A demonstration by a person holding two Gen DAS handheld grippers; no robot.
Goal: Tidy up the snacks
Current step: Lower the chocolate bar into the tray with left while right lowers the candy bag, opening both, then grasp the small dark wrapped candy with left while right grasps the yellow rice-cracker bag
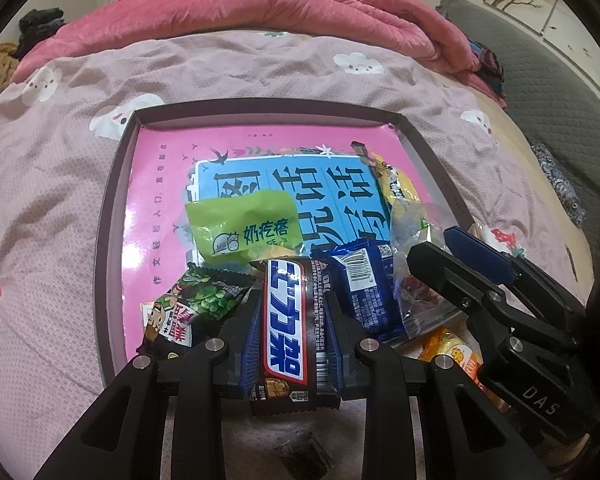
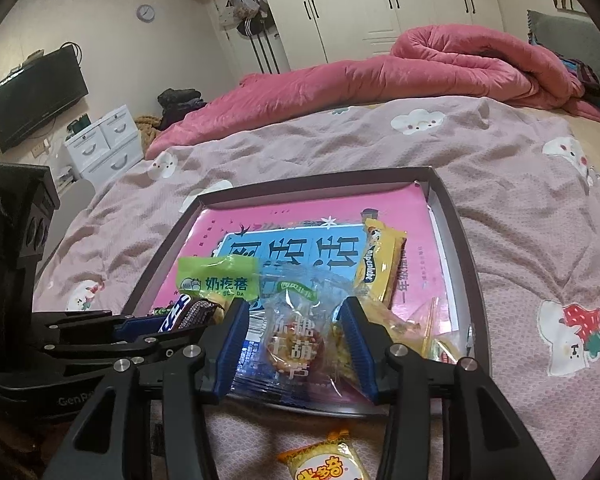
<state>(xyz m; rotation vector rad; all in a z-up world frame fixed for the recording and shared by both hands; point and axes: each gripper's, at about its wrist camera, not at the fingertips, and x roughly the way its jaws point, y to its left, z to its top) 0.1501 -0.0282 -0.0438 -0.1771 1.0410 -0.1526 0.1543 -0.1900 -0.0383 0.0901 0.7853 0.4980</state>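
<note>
The left gripper [image 1: 290,320] is clamped on a dark brown chocolate bar in a glossy wrapper with a blue-and-white logo [image 1: 286,320]; its blue ribbed pads press both long sides, and the bar hangs over the near edge of the shallow dark-rimmed cardboard tray [image 1: 112,208]. The right gripper [image 2: 296,334] stands partly spread over a crinkly clear plastic packet holding a round candied snack [image 2: 294,340]. The packet lies between the pads, but I cannot tell whether they press it; there seems to be a gap on each side.

The step in hand looks like loading the tray: the bar is about to be set down, the clear packet either just placed or about to be taken. Next, the left fingers need to lower the bar onto a bare patch of the pink glossy sheet lining the tray [image 1: 156,184] and spread; the far half is free.

Around them near the near edge lie a soft light-green foil pouch [image 1: 244,228], a blue foil biscuit pack [image 1: 364,292] and a black-and-green pouch [image 1: 188,312]. A long yellow pack [image 2: 380,264] lies toward the right edge. An orange-yellow packet [image 2: 324,464] waits outside on the pink bedcover [image 2: 520,240].
</note>
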